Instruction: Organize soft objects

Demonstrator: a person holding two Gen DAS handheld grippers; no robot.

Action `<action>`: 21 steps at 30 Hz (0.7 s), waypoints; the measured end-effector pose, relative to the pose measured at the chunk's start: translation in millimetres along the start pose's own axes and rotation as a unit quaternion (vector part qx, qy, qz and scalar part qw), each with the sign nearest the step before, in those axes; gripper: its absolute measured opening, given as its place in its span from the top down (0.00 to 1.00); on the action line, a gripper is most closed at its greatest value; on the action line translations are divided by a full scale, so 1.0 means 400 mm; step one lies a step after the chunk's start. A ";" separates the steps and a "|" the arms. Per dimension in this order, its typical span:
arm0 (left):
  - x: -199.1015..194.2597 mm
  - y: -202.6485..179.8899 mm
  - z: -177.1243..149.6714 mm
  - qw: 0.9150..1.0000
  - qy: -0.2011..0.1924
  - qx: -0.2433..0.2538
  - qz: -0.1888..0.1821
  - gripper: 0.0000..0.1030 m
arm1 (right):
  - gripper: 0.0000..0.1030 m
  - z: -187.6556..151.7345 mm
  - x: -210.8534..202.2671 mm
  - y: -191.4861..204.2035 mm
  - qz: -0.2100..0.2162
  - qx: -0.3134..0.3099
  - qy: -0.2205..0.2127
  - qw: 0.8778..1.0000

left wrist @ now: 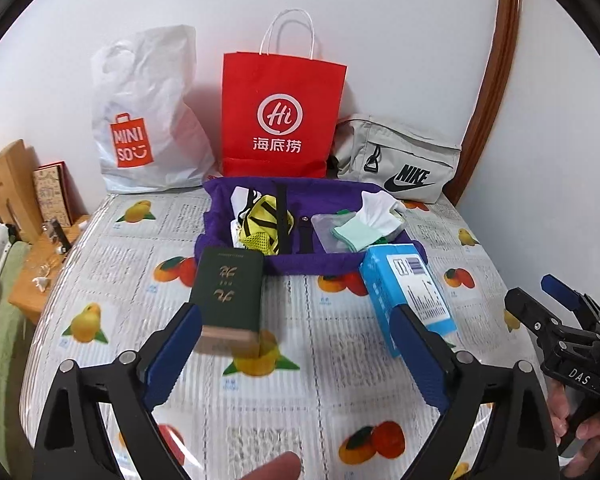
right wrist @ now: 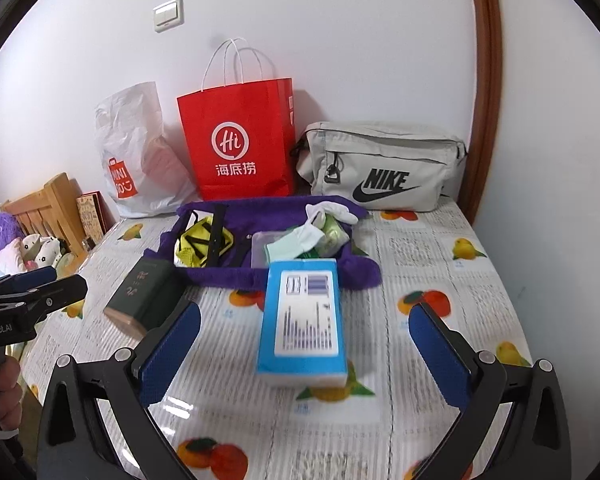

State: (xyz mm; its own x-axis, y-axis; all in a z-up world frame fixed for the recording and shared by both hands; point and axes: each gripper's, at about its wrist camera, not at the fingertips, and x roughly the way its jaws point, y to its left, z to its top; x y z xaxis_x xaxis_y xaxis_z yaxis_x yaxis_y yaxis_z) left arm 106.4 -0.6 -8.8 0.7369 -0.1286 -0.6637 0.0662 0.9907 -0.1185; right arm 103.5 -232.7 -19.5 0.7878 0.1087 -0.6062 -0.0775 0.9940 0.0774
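Two hand-held grippers, left [left wrist: 296, 340] and right [right wrist: 304, 344], I see gaping wide, empty; green box [left wrist: 230, 294] and blue box [right wrist: 302, 320] lie mid-frame.

The near half of the worktop [right wrist: 440, 280] lies bare under its fruit-print cover, open to a hand from the front. Two boxes stand in that lane: a green box [left wrist: 230, 292] to the left and a blue box [right wrist: 302, 320] to the right, with a clear strip between them. Just behind them a purple tray [left wrist: 236, 246], crowded with cloths, spans the middle. Against the wall a white plastic bag [left wrist: 148, 120], a red paper bag [left wrist: 282, 116] and a grey pouch [right wrist: 384, 164] close off the back edge.
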 end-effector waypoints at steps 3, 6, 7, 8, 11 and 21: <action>-0.029 -0.001 -0.032 1.000 -0.003 -0.007 0.000 0.06 | 0.00 -0.027 -0.042 0.002 0.000 0.002 -0.006 1.000; -0.051 -0.005 -0.061 1.000 -0.008 -0.006 0.017 0.06 | 0.00 -0.050 -0.071 0.002 0.003 0.006 -0.009 1.000; -0.060 -0.007 -0.071 1.000 -0.011 -0.003 0.023 0.06 | 0.00 -0.060 -0.083 0.002 0.003 0.006 -0.010 1.000; -0.065 -0.008 -0.077 1.000 -0.012 -0.003 0.023 0.06 | 0.00 -0.067 -0.089 0.005 0.002 0.005 -0.009 1.000; -0.084 -0.011 -0.094 1.000 -0.015 -0.006 0.016 0.06 | 0.00 -0.085 -0.115 0.009 -0.001 0.004 -0.011 1.000; -0.130 -0.027 -0.126 1.000 -0.024 0.006 0.018 0.06 | 0.00 -0.110 -0.162 0.015 -0.004 0.008 -0.020 1.000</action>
State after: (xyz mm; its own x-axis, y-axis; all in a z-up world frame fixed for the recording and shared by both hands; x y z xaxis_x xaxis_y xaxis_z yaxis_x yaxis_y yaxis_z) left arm 33.5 -6.6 -10.5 0.7707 -0.0900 -0.6308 0.0458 0.9952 -0.0861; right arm 25.0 -233.3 -14.6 0.8124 0.1001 -0.5744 -0.0614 0.9944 0.0864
